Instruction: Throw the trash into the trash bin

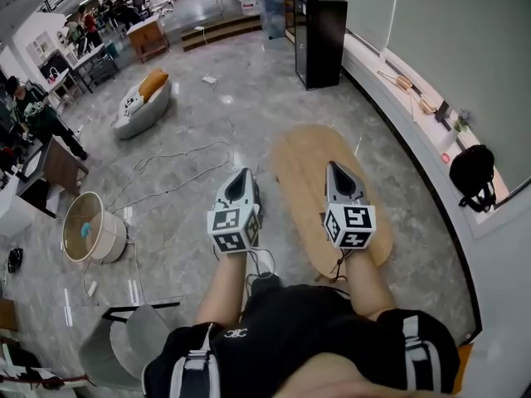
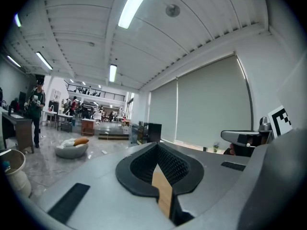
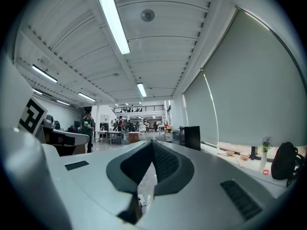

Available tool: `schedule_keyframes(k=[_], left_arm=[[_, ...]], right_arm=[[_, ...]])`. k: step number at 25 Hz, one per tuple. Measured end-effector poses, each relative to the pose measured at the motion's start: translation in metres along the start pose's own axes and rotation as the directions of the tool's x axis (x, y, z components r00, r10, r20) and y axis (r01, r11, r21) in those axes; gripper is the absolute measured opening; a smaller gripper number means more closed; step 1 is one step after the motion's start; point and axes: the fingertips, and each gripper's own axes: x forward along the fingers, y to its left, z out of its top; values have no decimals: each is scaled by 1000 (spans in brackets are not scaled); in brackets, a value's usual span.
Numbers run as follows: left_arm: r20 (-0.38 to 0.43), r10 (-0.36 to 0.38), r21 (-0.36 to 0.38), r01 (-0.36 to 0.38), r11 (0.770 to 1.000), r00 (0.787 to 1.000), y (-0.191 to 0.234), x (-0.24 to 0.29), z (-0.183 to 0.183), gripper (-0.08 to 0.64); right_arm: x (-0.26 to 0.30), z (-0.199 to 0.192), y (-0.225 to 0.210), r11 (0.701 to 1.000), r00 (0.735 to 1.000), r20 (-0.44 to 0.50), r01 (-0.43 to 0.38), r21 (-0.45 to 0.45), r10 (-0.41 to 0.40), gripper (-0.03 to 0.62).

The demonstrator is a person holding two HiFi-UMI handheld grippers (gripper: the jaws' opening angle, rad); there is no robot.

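A round beige trash bin stands on the floor to my left, with something blue lying inside it. It also shows at the lower left edge of the left gripper view, trash bin. My left gripper and right gripper are held level side by side, over the near part of an oval wooden table. In the left gripper view the left gripper has its jaws together with nothing between them. The right gripper is likewise shut and empty. I see no trash in either gripper.
A black cabinet stands beyond the table. A grey beanbag with an orange cushion and loose cables lie on the floor to the left. A grey chair is beside me. A black backpack rests on the window sill. People stand far left.
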Motion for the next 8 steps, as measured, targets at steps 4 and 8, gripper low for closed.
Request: schedule_keyframes(k=[4, 8], left_arm=[[13, -8, 6, 8, 1000, 1000, -2, -4, 7, 12], [31, 1, 15, -2, 1000, 1000, 3, -8, 14, 12]], right_arm=[[-2, -3, 5, 1000, 1000, 0, -8, -4, 8, 11], [-1, -2, 8, 1000, 1000, 2, -11, 3, 11, 11]])
